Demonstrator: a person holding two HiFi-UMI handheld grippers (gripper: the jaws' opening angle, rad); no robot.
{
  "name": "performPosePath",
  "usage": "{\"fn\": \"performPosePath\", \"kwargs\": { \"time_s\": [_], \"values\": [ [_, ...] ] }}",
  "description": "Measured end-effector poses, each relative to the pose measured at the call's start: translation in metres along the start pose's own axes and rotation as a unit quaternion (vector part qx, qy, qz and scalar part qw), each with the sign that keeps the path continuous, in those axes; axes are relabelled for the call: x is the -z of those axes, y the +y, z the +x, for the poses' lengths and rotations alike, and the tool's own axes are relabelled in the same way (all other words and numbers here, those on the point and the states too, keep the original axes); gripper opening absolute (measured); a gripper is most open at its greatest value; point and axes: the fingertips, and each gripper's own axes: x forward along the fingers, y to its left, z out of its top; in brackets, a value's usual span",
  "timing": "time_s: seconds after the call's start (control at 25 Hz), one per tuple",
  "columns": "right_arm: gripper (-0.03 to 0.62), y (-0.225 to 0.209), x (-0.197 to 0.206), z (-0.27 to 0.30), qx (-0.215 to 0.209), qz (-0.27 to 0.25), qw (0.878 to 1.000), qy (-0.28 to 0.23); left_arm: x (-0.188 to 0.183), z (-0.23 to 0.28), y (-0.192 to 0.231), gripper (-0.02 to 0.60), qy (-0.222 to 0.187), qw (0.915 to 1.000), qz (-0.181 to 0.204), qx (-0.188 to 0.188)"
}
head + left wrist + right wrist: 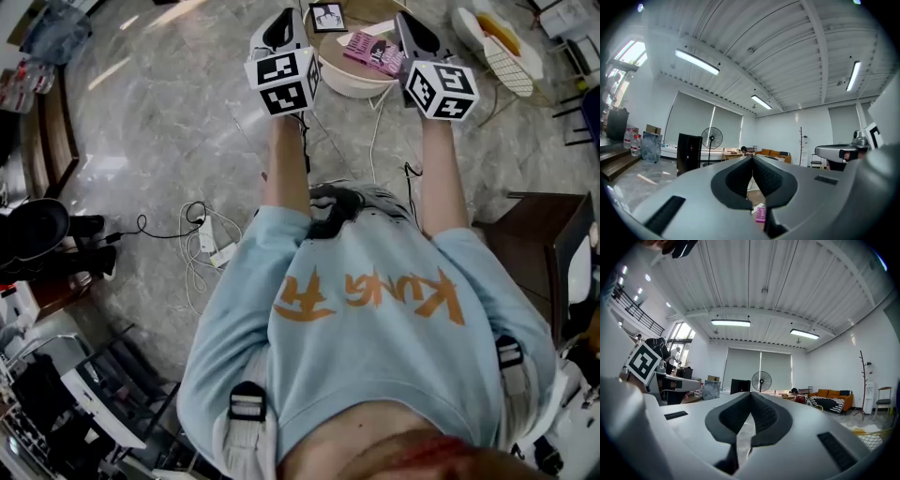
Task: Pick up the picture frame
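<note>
The picture frame (327,16), small, black-edged and holding a dark picture, lies on the far side of a round white table (349,82) at the top of the head view. Beside it rests a pink packet (373,52), which also shows under the jaws in the left gripper view as the pink packet (761,214). My left gripper (284,15) is held level at the table's left edge, just left of the frame, shut and empty. My right gripper (405,19) is level at the table's right edge, shut and empty. Both pairs of pads meet: left gripper (752,159), right gripper (751,395).
White cables and a power strip (208,239) lie on the marble floor at the left. A dark brown piece of furniture (539,244) stands at the right, and a white wire seat with something yellow on it (499,42) beyond it. Shelves and clutter line the left edge.
</note>
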Motion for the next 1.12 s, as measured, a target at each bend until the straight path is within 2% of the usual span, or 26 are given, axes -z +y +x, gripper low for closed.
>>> {"fn": "performPosePath", "kwargs": {
  "time_s": [0.6, 0.84, 1.12],
  "values": [
    [-0.003, -0.007, 0.004, -0.002, 0.016, -0.011, 1.0, 0.012, 0.012, 0.011, 0.002, 0.02, 0.013, 0.9996, -0.02, 0.013],
    [-0.003, -0.021, -0.002, 0.006, 0.02, -0.017, 1.0, 0.004, 0.008, 0.021, 0.002, 0.02, 0.002, 0.9993, -0.035, 0.012],
    [-0.003, -0.023, -0.013, 0.052, -0.009, -0.017, 1.0, -0.022, -0.004, 0.044, 0.029, 0.02, -0.014, 0.9993, -0.031, -0.017]
  ]
}}
